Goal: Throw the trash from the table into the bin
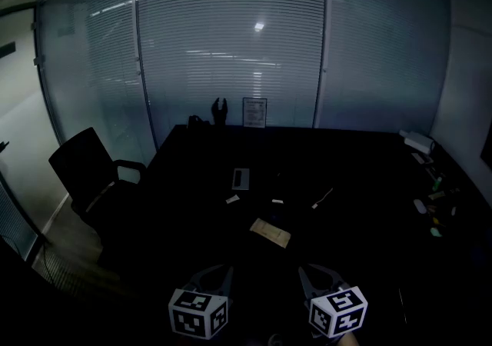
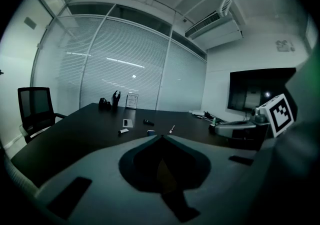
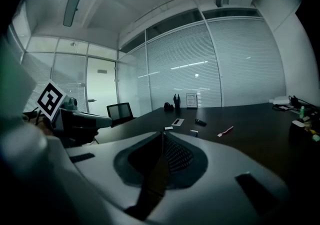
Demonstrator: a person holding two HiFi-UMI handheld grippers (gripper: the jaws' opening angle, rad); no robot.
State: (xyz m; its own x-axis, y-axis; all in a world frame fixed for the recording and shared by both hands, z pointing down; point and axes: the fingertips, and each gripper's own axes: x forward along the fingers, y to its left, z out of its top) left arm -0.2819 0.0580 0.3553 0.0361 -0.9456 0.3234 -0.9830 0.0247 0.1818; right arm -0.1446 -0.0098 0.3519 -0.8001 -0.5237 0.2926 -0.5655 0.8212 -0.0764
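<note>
the room is dim. a big dark table (image 1: 369,183) fills most of the head view. behind it, across the upper half of the frame, stands a curved glass wall (image 1: 231,44) with closed blinds that reflect the ceiling lights. a black office chair (image 1: 84,171) stands at the left side of the table. at the far edge, in the upper middle of the frame, a framed sheet (image 1: 254,113) stands upright, and its print is too small for me to read. the only other marks are the black and white square patterns on my cubes.

the trash lies on the table in the middle of the head view. a flat tan paper (image 1: 270,232) is lowest in the frame, and a white scrap (image 1: 233,199) and a white stick (image 1: 321,198) are a little higher. a grey card (image 1: 241,177) lies above them.

my left gripper (image 1: 223,269) and my right gripper (image 1: 306,271) are side by side at the bottom of the frame, both apart from the trash. in each gripper view my fingers are pressed together to one point, with nothing between them.

the tan paper shows only in the head view. only the left gripper view shows a dark screen (image 2: 257,91) on the right wall and an air unit (image 2: 212,24) at the ceiling. in the right gripper view the stick looks reddish.
</note>
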